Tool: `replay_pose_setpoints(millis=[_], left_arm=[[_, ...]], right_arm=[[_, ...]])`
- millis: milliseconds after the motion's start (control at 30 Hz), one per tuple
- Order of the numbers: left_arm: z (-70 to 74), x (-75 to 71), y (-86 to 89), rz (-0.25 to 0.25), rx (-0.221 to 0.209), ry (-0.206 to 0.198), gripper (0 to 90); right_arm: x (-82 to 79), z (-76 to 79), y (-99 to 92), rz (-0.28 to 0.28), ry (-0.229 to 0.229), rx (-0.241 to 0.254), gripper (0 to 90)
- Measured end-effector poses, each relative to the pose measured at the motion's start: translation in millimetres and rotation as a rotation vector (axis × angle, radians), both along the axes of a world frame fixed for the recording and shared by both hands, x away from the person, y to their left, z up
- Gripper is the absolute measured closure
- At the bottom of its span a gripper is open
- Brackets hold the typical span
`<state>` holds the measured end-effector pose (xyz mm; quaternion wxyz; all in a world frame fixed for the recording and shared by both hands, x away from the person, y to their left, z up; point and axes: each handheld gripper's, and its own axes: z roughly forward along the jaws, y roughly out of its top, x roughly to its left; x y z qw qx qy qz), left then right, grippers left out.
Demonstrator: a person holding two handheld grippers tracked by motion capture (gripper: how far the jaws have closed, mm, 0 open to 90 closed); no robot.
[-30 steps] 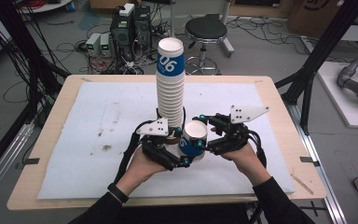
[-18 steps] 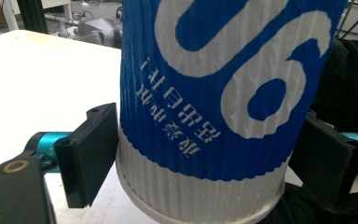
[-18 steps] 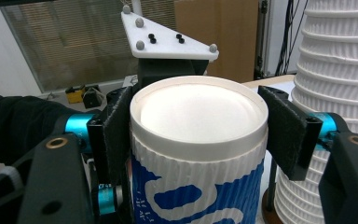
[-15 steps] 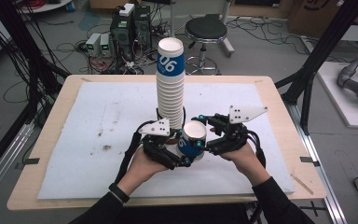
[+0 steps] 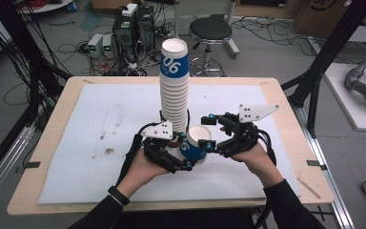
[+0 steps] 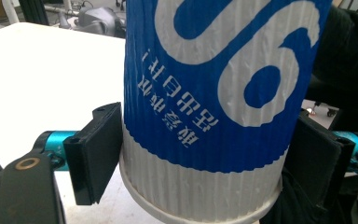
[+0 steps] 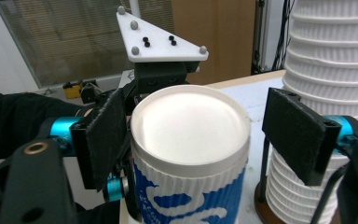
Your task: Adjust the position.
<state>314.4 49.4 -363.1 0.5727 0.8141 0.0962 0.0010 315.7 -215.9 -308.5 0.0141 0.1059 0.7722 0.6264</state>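
A blue-and-white paper cup (image 5: 193,150) marked "06" stands between my two grippers near the table's front middle, its flat white end up. My left gripper (image 5: 187,153) has just been closing. Its pads (image 6: 98,154) now press the cup (image 6: 214,93) on both sides at the ribbed white band. My right gripper (image 5: 209,130) has just been opening. In the right gripper view its jaws (image 7: 200,137) stand apart around the cup's top (image 7: 190,126), with a gap at the right pad (image 7: 298,135). A tall stack of the same cups (image 5: 174,90) rises just behind.
A white sheet (image 5: 100,124) covers the wooden table (image 5: 47,157). The stack's base (image 7: 279,196) stands close beside my right gripper's jaw. Behind the table are a stool (image 5: 211,32), computer boxes (image 5: 133,24) and cables on the floor.
The right gripper's jaws have spread off the cup. The left gripper's jaws have come in onto it. Both hands stay where they were.
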Motion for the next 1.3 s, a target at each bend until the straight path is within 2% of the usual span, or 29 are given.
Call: replay_pose_setpoints(millis=[100,133,167,200,233,267,300,333,367,400,433,500,533,600,667,800,833,867,900,933,967,1000,1133,1200,1300], left_arm=[[1.2,0.7,0.4,0.001,0.042,-0.006,18.9],[1.4,0.6,0.0,0.002,0.064,-0.014,18.9],[1.3,0.6,-0.2,0.001,0.075,-0.017,19.0],[1.3,0.4,-0.7,0.001,0.087,-0.016,19.0],[1.3,0.4,-0.7,0.001,0.087,-0.016,19.2],[1.4,0.1,-2.3,-0.003,0.116,-0.020,19.2],[1.8,-0.1,-3.1,-0.003,0.138,-0.031,19.2],[1.8,-0.1,-3.1,-0.003,0.138,-0.031,19.3],[2.1,-1.4,-4.8,-0.004,0.163,-0.041,19.3],[2.1,-1.4,-4.8,-0.004,0.163,-0.041,19.4],[2.5,-2.3,-5.8,-0.006,0.169,-0.046,19.4],[3.3,-2.5,-5.5,-0.003,0.171,-0.053,19.5],[3.4,-2.6,-5.3,-0.003,0.170,-0.053,19.5],[3.9,-2.8,-4.5,0.000,0.163,-0.057,19.4],[4.9,-2.8,-2.9,0.011,0.137,-0.058,16.9],[4.7,-3.0,2.4,0.041,0.029,-0.037,10.2],[4.7,-3.0,2.4,0.041,0.029,-0.037,9.6],[3.1,-2.8,5.1,0.049,-0.027,-0.025,8.7],[3.1,-2.8,5.1,0.049,-0.027,-0.025,8.2],[1.7,-2.4,6.3,0.057,-0.072,-0.016,7.4],[1.7,-2.4,6.3,0.057,-0.072,-0.016,7.4],[1.1,-2.1,7.2,0.063,-0.107,-0.008,7.4],[2.4,-1.9,10.1,0.048,-0.149,0.001,7.9],[2.8,-0.9,12.6,0.030,-0.167,0.010,13.2],[3.4,0.4,15.7,0.027,-0.168,0.010,17.1]], right_arm=[[-1.2,7.2,-3.5,-0.001,-0.015,-0.046,22.0],[-1.7,9.1,-3.5,0.009,-0.007,-0.073,22.0],[-2.7,10.6,-2.9,0.008,-0.018,-0.113,22.0],[-2.9,11.0,-1.9,0.005,-0.032,-0.133,22.0],[-4.2,11.2,-0.6,0.007,-0.022,-0.164,22.0],[-4.1,10.5,1.2,0.006,-0.019,-0.189,22.0],[-4.0,9.6,2.5,0.004,-0.016,-0.202,22.0],[-4.0,9.6,2.5,0.004,-0.016,-0.202,22.0],[-3.4,6.3,6.0,0.006,-0.003,-0.243,22.2],[-3.4,6.3,6.0,0.006,-0.003,-0.243,22.2],[-1.9,2.5,8.8,0.012,-0.001,-0.276,22.7],[-0.8,0.0,10.0,0.034,0.004,-0.298,29.5],[-0.5,-1.0,10.3,0.042,0.001,-0.304,29.8],[-0.3,-1.1,10.0,0.044,0.001,-0.298,30.2],[0.9,-1.1,8.5,0.049,-0.004,-0.278,30.2],[5.2,-0.8,0.4,0.036,0.025,-0.185,30.2],[5.2,-0.8,0.4,0.036,0.025,-0.185,30.2],[7.1,-0.1,-4.6,0.034,0.039,-0.117,30.3],[7.3,0.2,-5.9,0.035,0.048,-0.098,30.2],[7.7,0.6,-7.1,0.038,0.052,-0.075,30.2],[7.7,0.6,-7.1,0.038,0.052,-0.075,30.2],[7.7,0.8,-8.5,0.043,0.065,-0.033,30.2],[8.0,-1.7,-7.7,0.047,0.074,0.003,30.2],[9.0,-3.2,-7.2,0.053,0.087,0.009,30.2],[9.5,-4.4,-6.8,0.048,0.087,0.015,30.3]])
